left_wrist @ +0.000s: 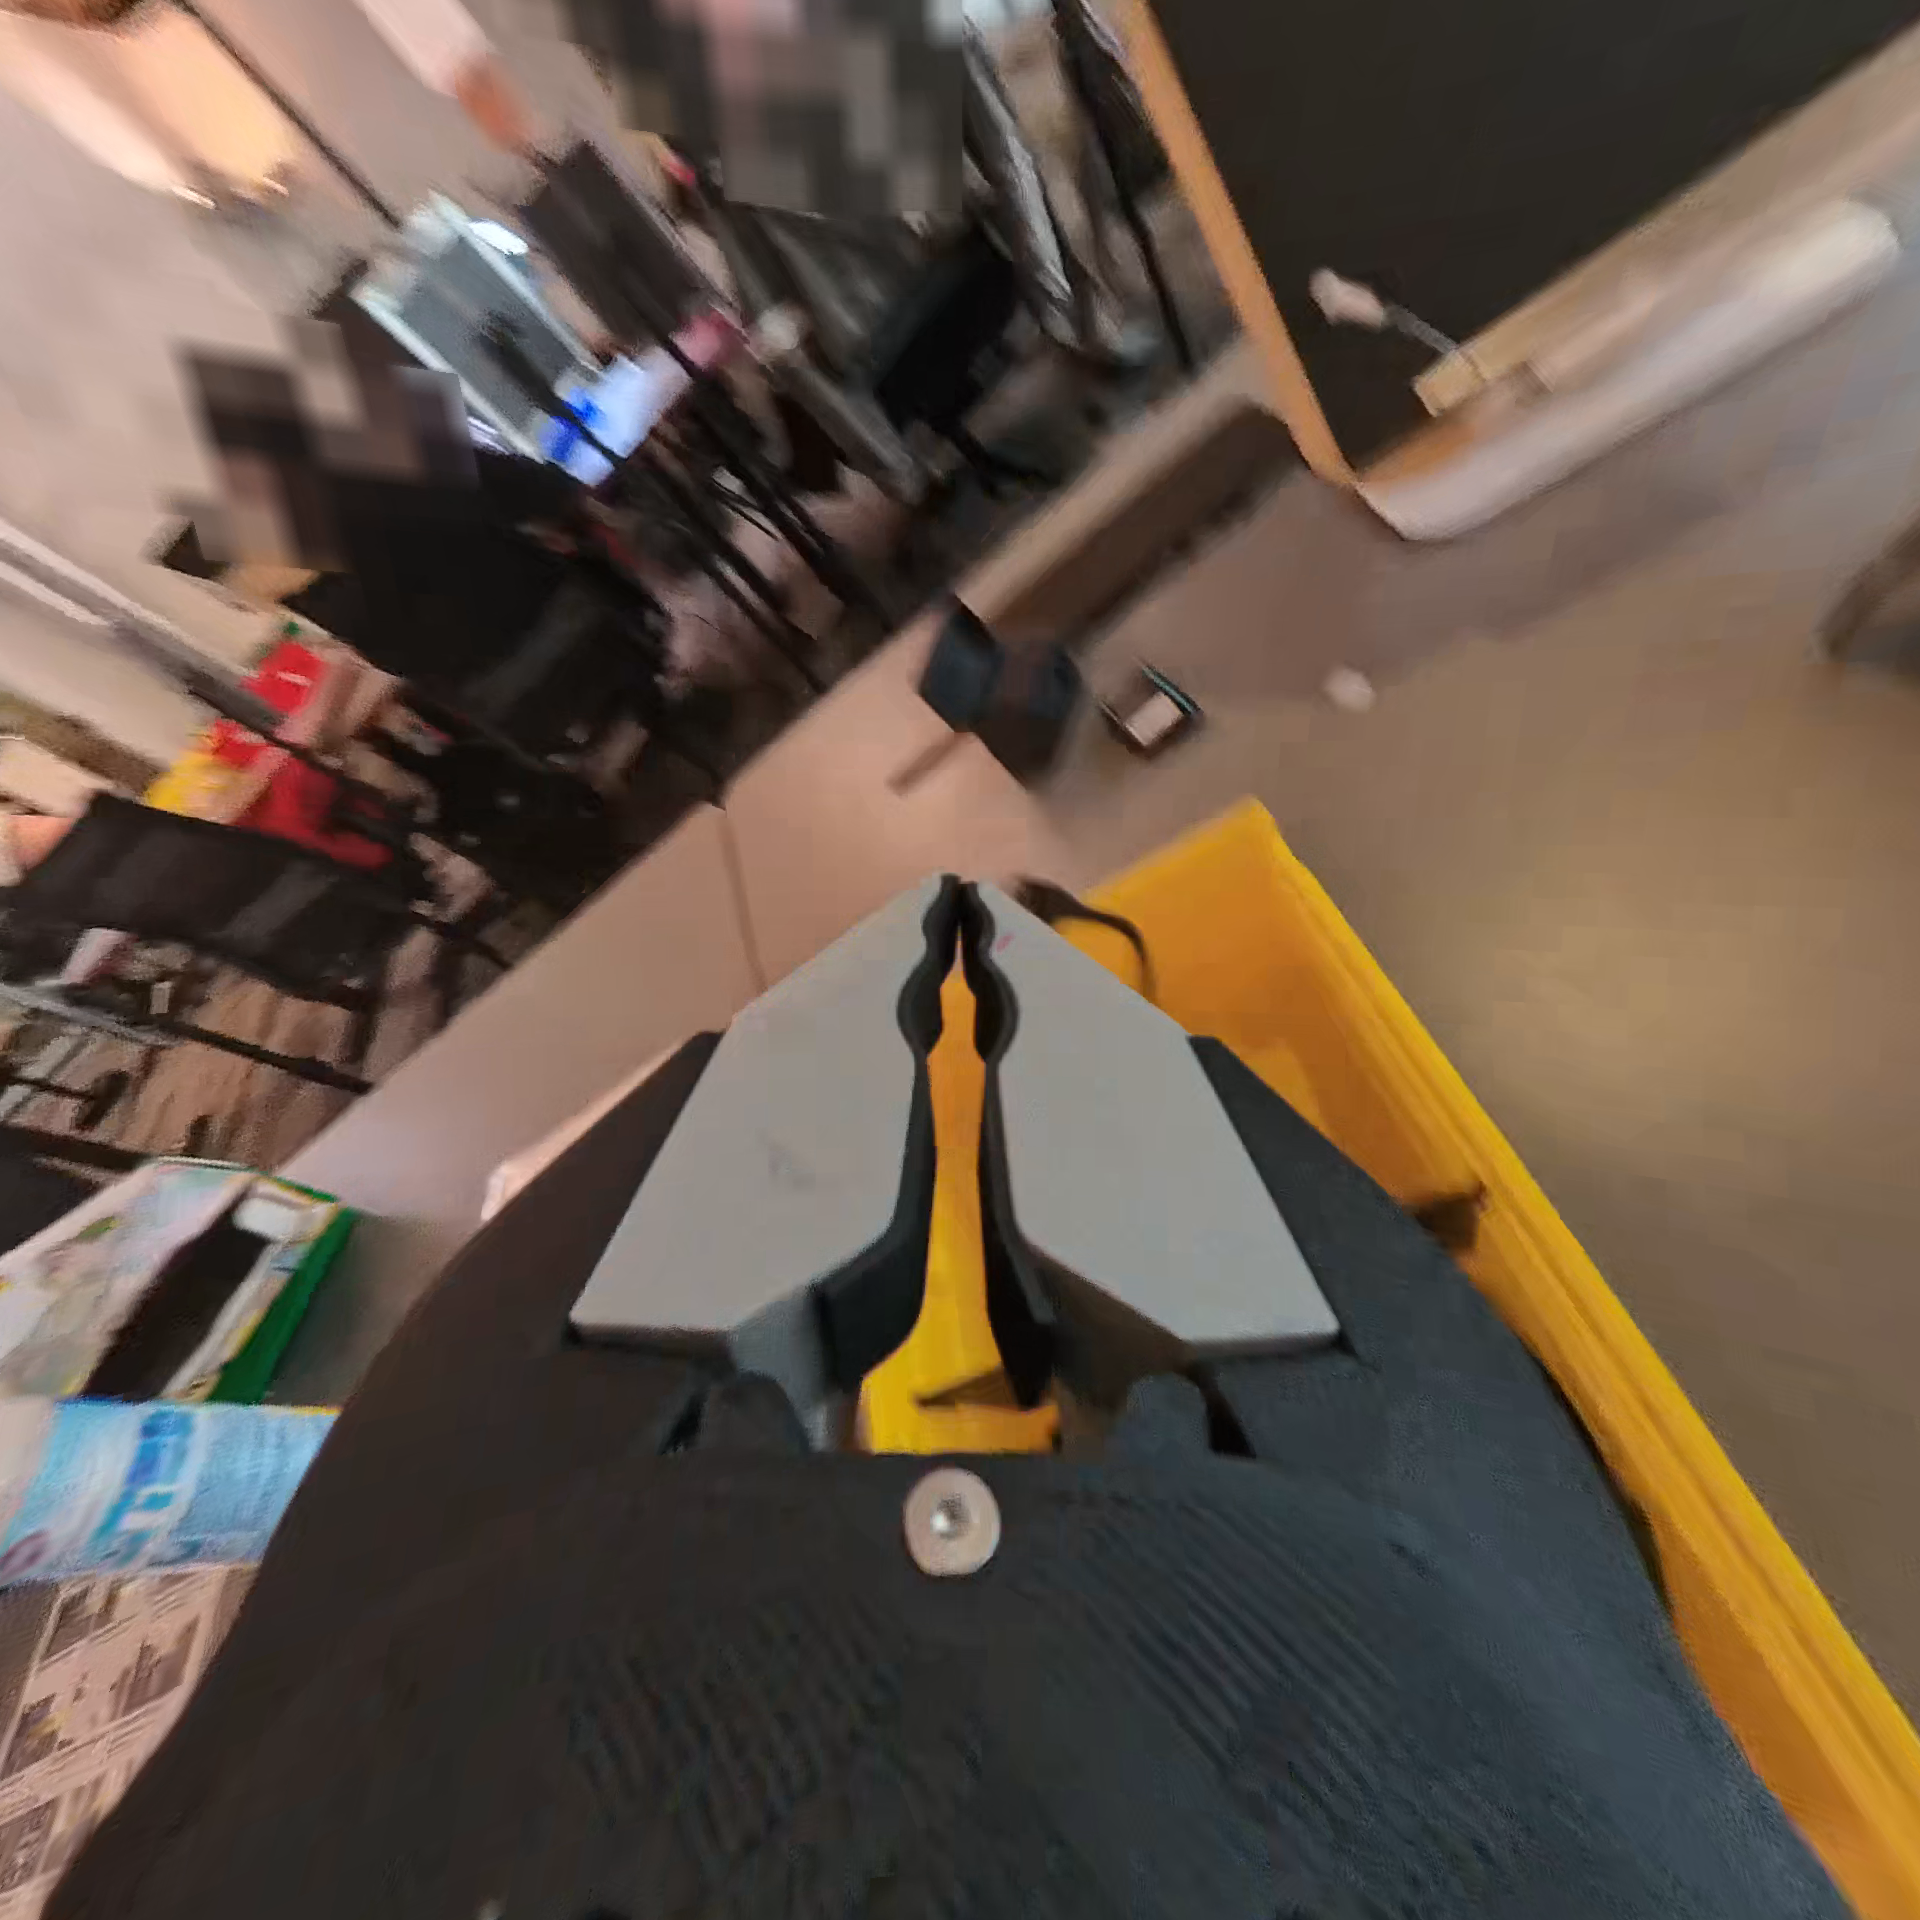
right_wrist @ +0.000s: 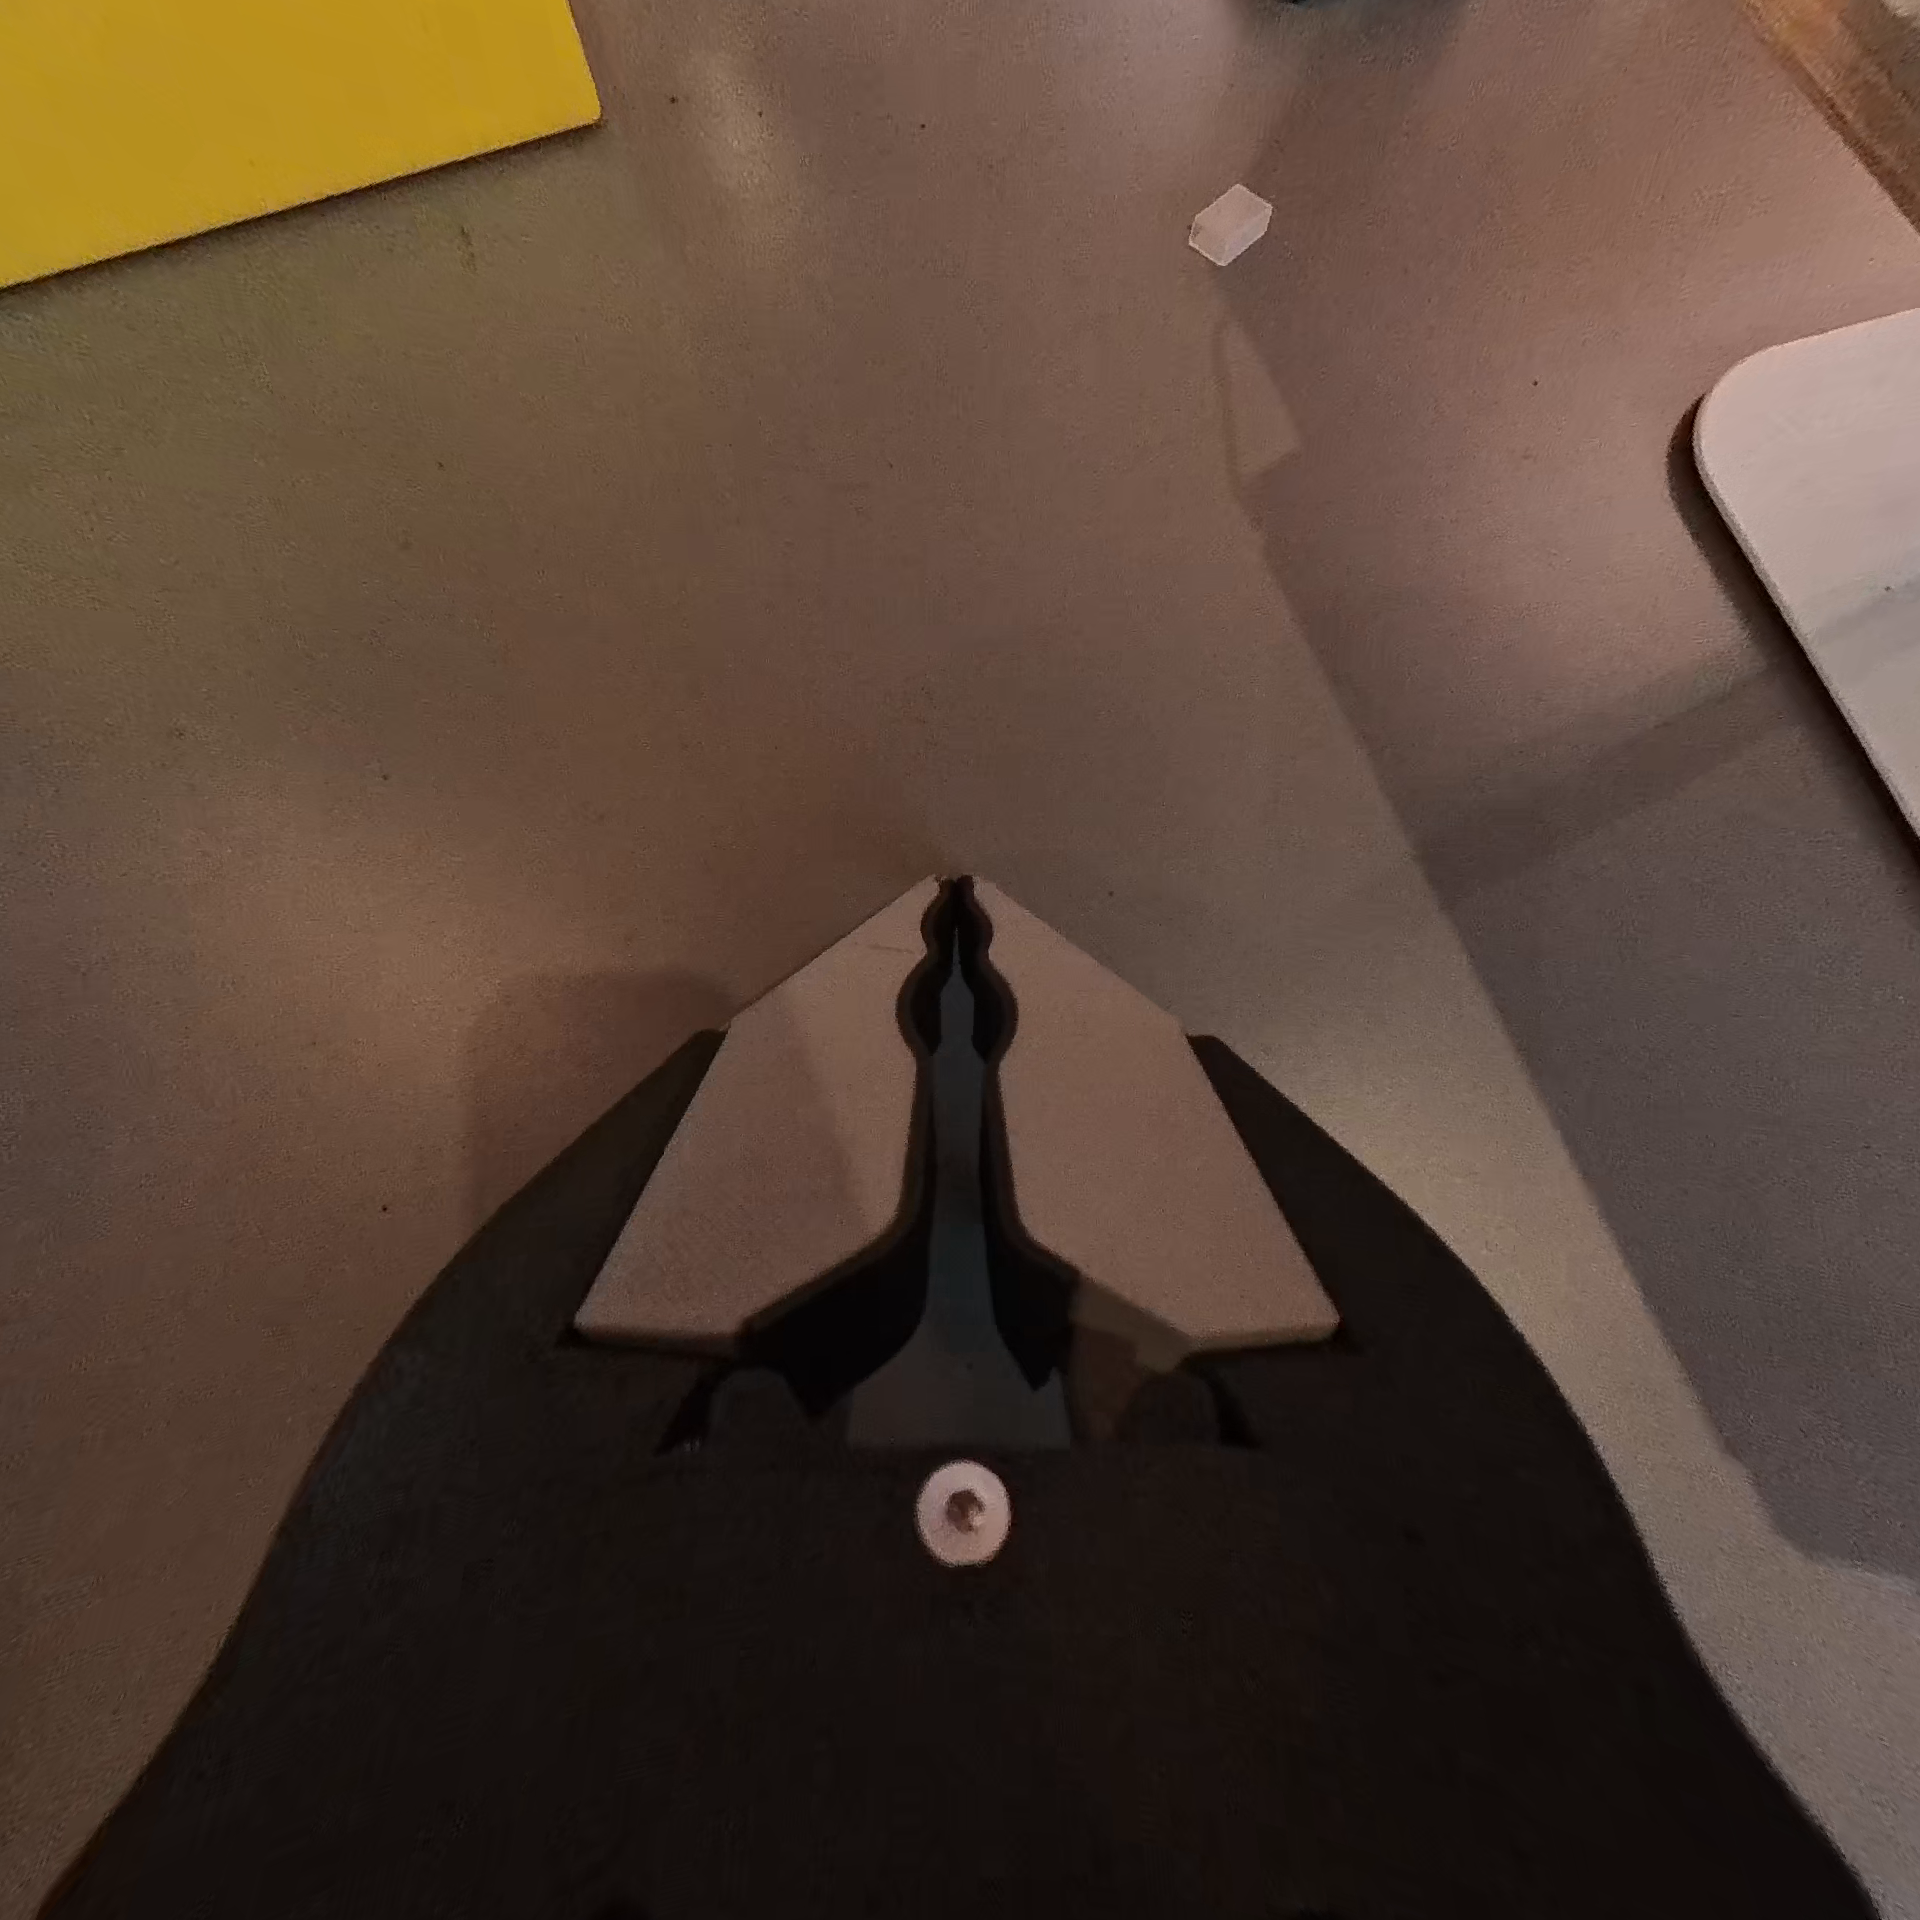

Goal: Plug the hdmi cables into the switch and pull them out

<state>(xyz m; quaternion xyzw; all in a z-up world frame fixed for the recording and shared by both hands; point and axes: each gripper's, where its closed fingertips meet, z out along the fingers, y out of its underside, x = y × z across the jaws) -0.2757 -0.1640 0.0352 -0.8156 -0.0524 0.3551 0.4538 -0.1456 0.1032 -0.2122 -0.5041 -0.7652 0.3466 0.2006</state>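
Taking stock of the bench, we list what each view holds.

Left gripper (left_wrist: 958,896): fingers pressed together at the tips, pinching nothing; it hangs over the yellow tray (left_wrist: 1382,1122), which runs from frame centre to lower right.

Black cable (left_wrist: 1091,920): a dark loop shows inside the tray, just right of the left fingertips; we take it for one of the hdmi cables, though no plug is visible.

Small black box (left_wrist: 997,681): sits on the table (left_wrist: 1558,935) above and slightly right of the left fingertips, well apart from them; possibly the switch, but motion blur keeps us from confirming ports or long axis.

Small metal-framed item (left_wrist: 1148,712): just right of the black box; kind unclear.

Right gripper (right_wrist: 956,888): fingers likewise closed on nothing, pointing down at bare table surface (right_wrist: 727,623).

Yellow sheet or tray edge (right_wrist: 260,114): upper left of the right wrist view, well apart from the right fingertips.

Small clear block (right_wrist: 1231,223): upper right of centre, alone on the table.

White rounded board (right_wrist: 1829,540): right edge of the frame.

Key relation: the cable lies beside the left fingertips, so we judge the left gripper nearer; the right sees neither cable nor box.

Stage, as we judge: nothing is gripped or plugged yet; the fingers must spread before a cable can be picked.
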